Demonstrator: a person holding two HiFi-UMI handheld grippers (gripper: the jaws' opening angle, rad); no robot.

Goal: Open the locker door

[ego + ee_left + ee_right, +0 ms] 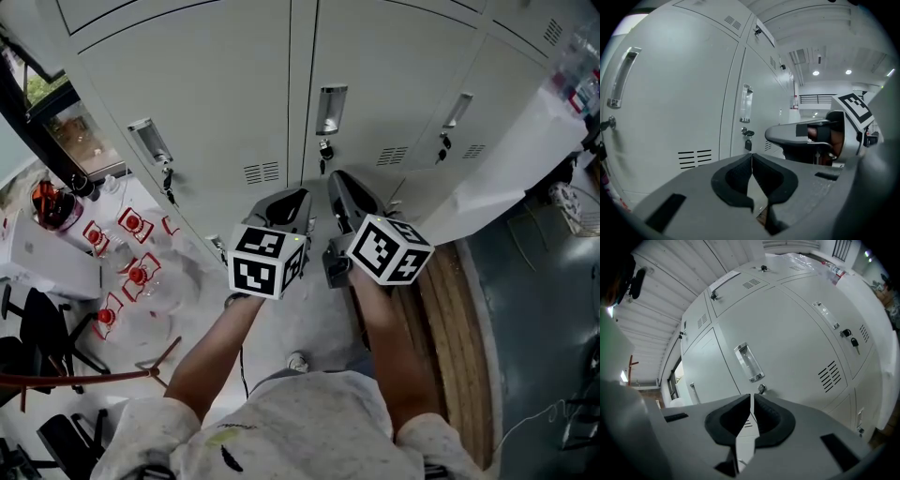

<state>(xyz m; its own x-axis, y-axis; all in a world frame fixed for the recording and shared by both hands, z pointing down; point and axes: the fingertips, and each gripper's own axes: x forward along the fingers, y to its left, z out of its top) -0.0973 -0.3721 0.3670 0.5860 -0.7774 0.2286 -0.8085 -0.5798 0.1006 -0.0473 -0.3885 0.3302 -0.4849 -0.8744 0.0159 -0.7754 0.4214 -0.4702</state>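
both tools are held side by side, close in front of a row of grey lockers. the left tool (752,159) has its jaws pressed together, with nothing between them. the right tool (751,401) is closed too, only a thin slit shows between its pads, and it is empty. the locker door (394,75) facing the right tool is shut. its handle (330,110) and a hanging key (324,150) are just ahead of the right tool's tips.

No readable words, brands or numbers anywhere. Only black-and-white square marker patterns, without letters, on the cubes of the left gripper (287,202) and right gripper (342,187). Red-and-white labels (137,275) at left, too small to read.
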